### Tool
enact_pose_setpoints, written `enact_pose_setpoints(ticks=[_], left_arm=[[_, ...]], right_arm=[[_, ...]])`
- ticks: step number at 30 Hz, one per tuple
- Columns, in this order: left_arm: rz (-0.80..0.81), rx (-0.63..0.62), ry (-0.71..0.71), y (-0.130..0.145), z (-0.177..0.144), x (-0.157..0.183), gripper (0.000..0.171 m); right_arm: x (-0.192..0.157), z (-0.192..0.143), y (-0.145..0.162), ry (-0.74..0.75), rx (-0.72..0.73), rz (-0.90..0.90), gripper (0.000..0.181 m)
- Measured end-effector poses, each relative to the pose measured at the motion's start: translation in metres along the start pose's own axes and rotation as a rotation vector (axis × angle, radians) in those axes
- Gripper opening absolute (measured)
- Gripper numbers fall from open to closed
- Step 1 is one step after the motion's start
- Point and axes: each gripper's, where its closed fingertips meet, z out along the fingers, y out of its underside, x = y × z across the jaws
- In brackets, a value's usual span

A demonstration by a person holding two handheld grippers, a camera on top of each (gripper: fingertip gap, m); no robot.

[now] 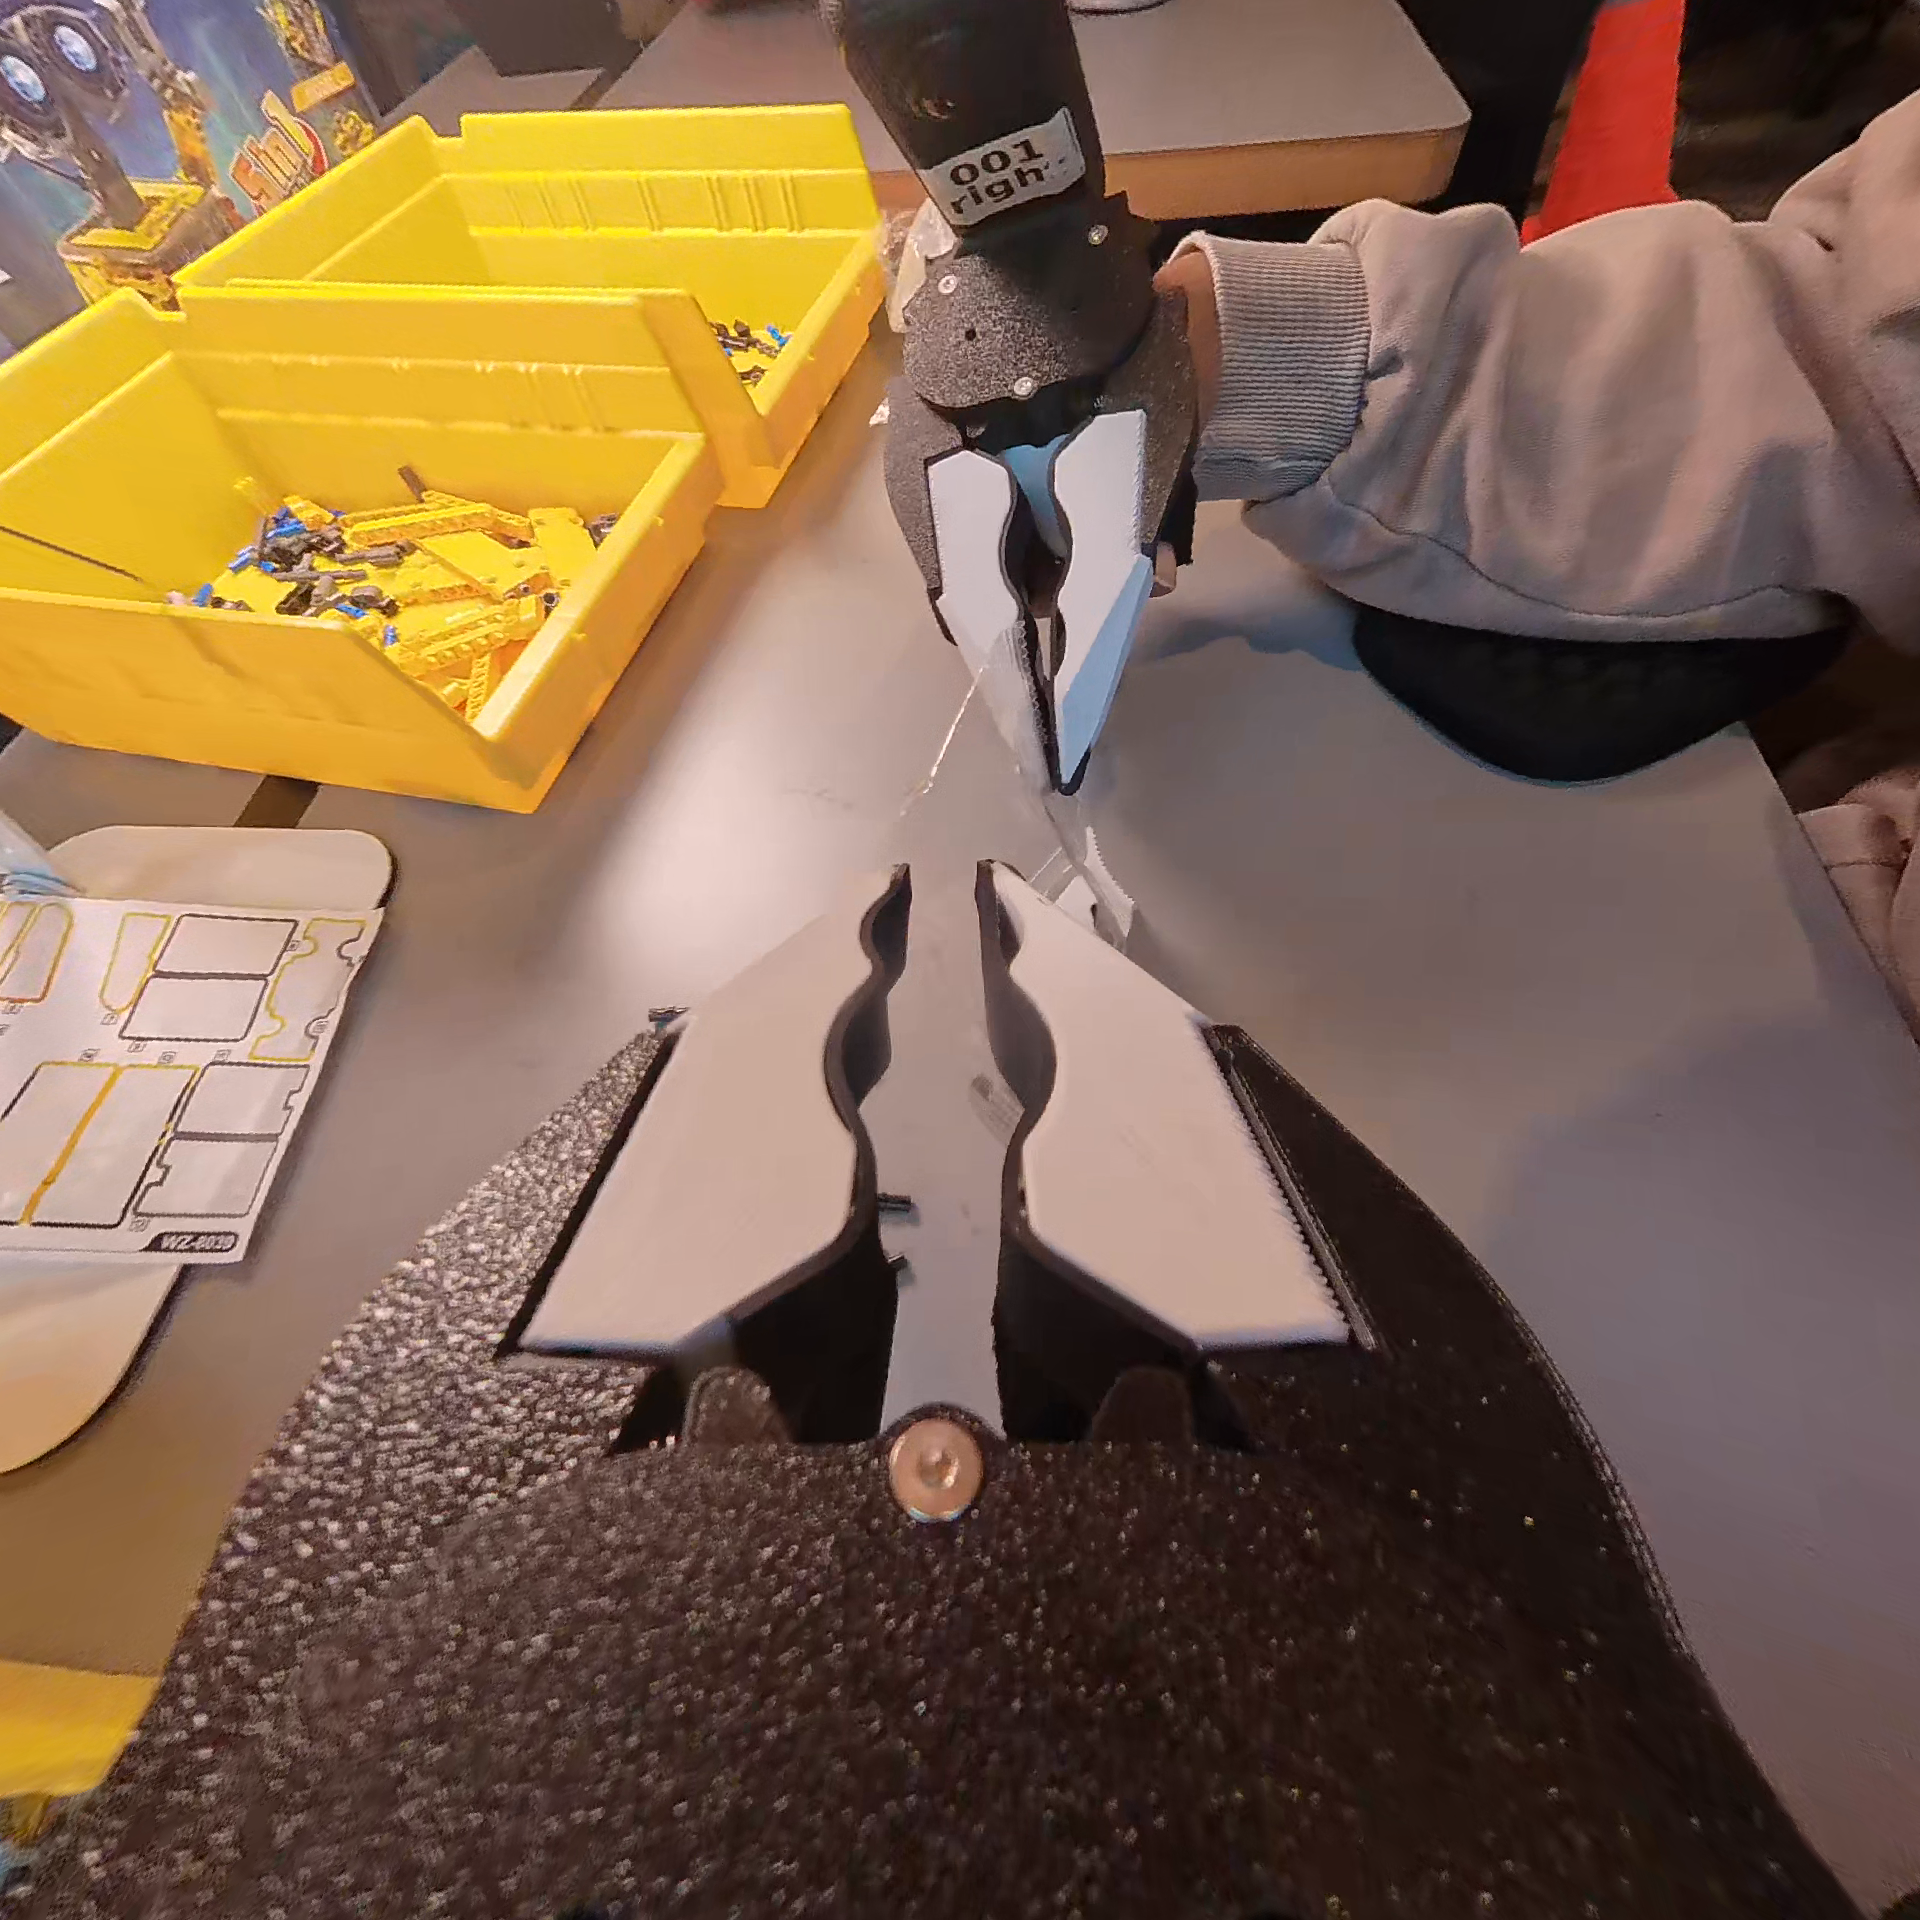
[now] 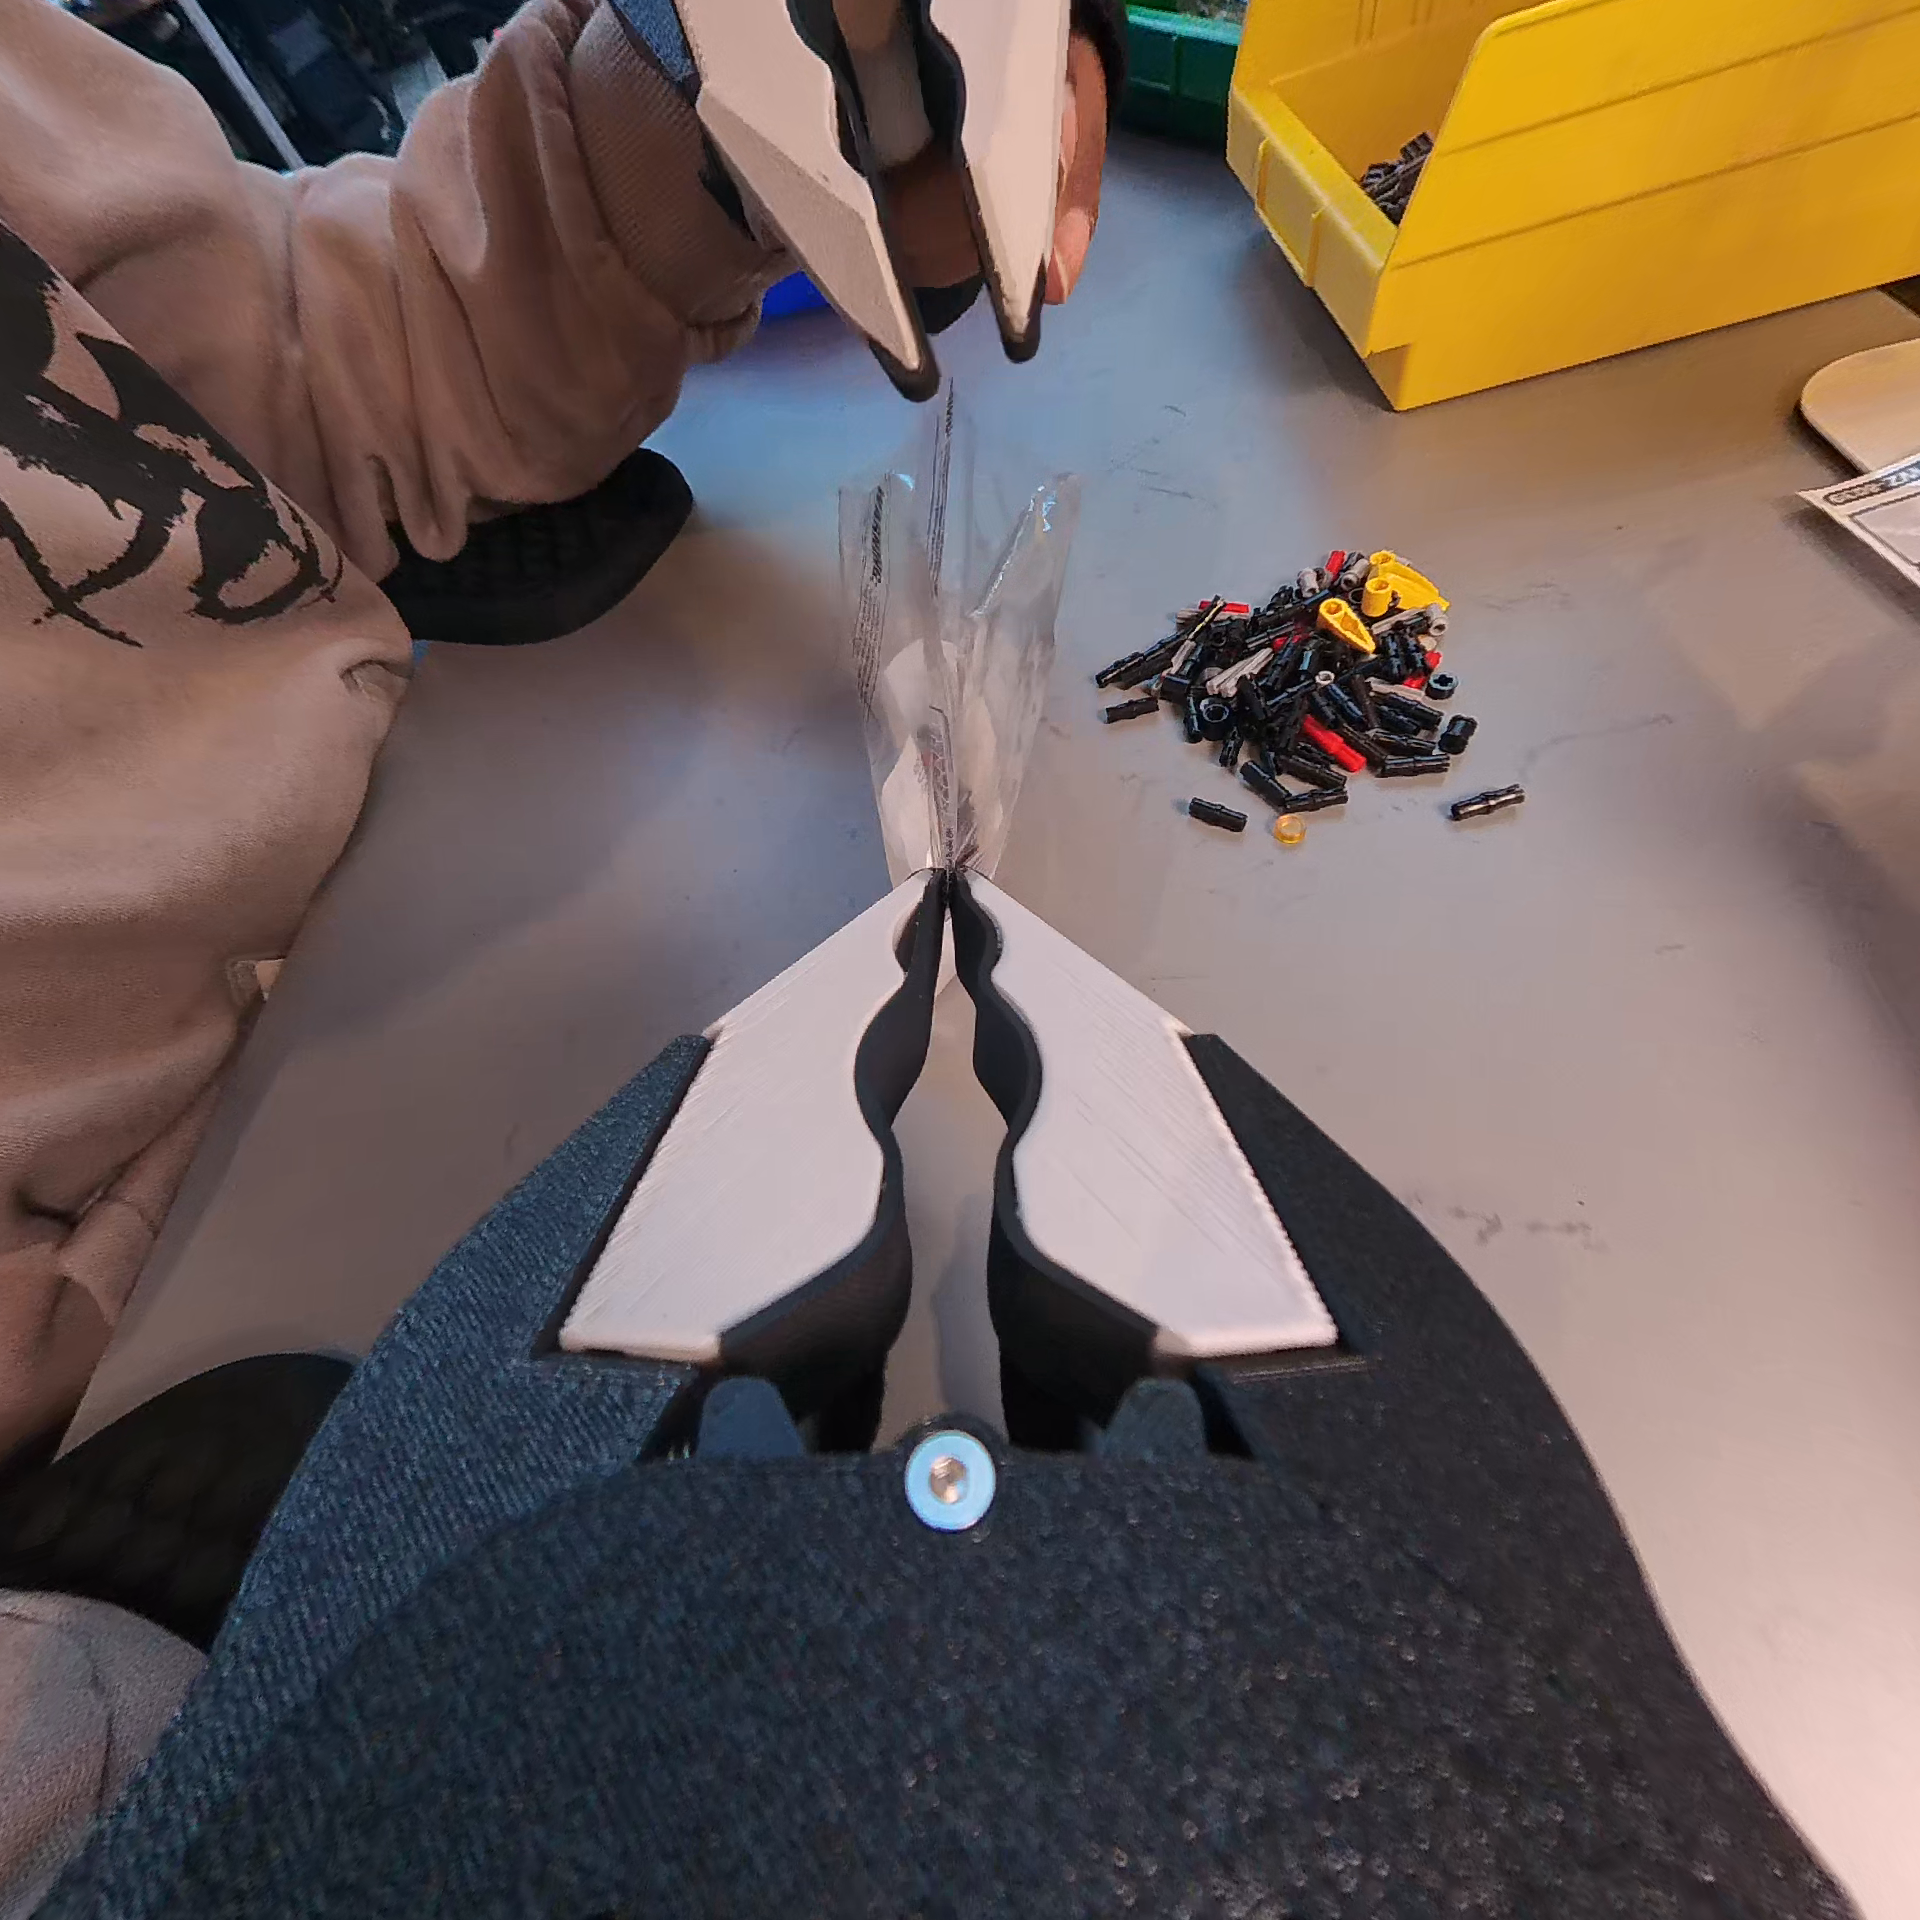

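Right gripper (image 2: 943, 883) is clenched on a clear plastic bag (image 2: 956, 644); left gripper (image 1: 942, 873) is held parted, one fingertip seemingly touched by the bag.

White-faced, black-edged fingers mark the left gripper (image 1: 943, 873) and the right gripper (image 2: 945, 878), both on speckled black bodies. A clear plastic bag (image 2: 951, 644) with fine black print stretches between them over a grey table (image 2: 1455, 1039). At two o'clock in the right wrist view lies a pile of small parts (image 2: 1309, 686), mostly black with red, grey and yellow. At ten o'clock in the left wrist view, yellow bins (image 1: 343, 520) hold yellow, black and blue pieces. The sleeve (image 1: 1558, 416) is beige.
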Motion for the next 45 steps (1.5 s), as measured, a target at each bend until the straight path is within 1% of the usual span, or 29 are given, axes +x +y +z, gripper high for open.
enact_pose_setpoints(ticks=[2,3,4,7,8,10,14,17,23,30,32,34,35,36,38,39,40,42,45], left_arm=[[-0.018,0.009,-0.034,0.004,-0.009,-0.011,0.011],[-0.038,0.002,-0.062,0.011,-0.015,-0.021,0.011],[-0.064,-0.023,-0.096,0.024,-0.021,-0.032,0.011],[-0.139,-0.203,-0.163,0.085,-0.031,-0.057,0.016],[-0.161,-0.251,-0.162,0.102,-0.03,-0.058,0.017],[-0.196,-0.289,-0.125,0.119,-0.022,-0.053,0.019],[-0.17,-0.36,-0.127,0.132,-0.009,-0.052,0.025],[-0.15,-0.411,-0.147,0.142,-0.004,-0.053,0.023],[-0.176,-0.398,-0.146,0.143,-0.004,-0.054,0.008],[-0.171,-0.404,-0.165,0.145,-0.011,-0.06,0.006],[-0.17,-0.386,-0.176,0.141,-0.018,-0.062,0.006],[-0.157,-0.336,-0.201,0.124,-0.028,-0.066,0.006],[-0.146,-0.283,-0.209,0.107,-0.032,-0.066,0.006],[-0.128,-0.211,-0.204,0.084,-0.036,-0.063,0.006],[-0.056,-0.053,-0.15,0.033,-0.037,-0.043,0.006],[-0.01,0.0,-0.123,0.012,-0.035,-0.031,0.006],[0.033,0.01,-0.112,0.0,-0.029,-0.022,0.005],[0.097,-0.034,-0.093,-0.005,-0.013,-0.007,0.006],[0.11,-0.057,-0.046,-0.002,0.004,0.006,0.007]], right_arm=[[0.0,0.0,0.0,-0.002,0.0,0.001,0.0],[0.0,-0.001,0.001,-0.003,-0.002,0.002,0.0],[0.0,-0.001,0.001,-0.002,-0.004,0.002,0.0],[-0.001,-0.003,0.001,-0.002,-0.005,0.002,0.0],[0.0,-0.003,0.002,-0.003,-0.005,0.004,0.0],[0.0,-0.002,0.002,-0.006,-0.002,0.009,0.0],[0.0,-0.003,0.002,-0.005,-0.004,0.01,0.0],[0.0,-0.003,0.003,-0.005,-0.004,0.012,0.0],[0.0,-0.003,0.003,-0.004,-0.006,0.01,0.0],[-0.001,-0.003,0.002,-0.006,-0.006,0.008,0.0],[-0.001,-0.003,0.002,-0.006,-0.007,0.007,0.0],[-0.001,-0.003,0.002,-0.004,-0.007,0.006,0.0],[-0.001,-0.003,0.002,-0.004,-0.007,0.005,0.0],[-0.001,-0.002,0.002,-0.005,-0.006,0.005,0.0],[-0.001,-0.001,0.001,-0.006,-0.006,0.004,0.0],[-0.001,0.0,0.001,-0.009,-0.006,0.003,0.0],[-0.002,0.001,0.001,-0.012,-0.005,0.002,0.0],[-0.003,0.002,0.001,-0.016,-0.007,0.0,0.0],[-0.004,0.002,0.001,-0.014,-0.013,-0.005,0.0]])
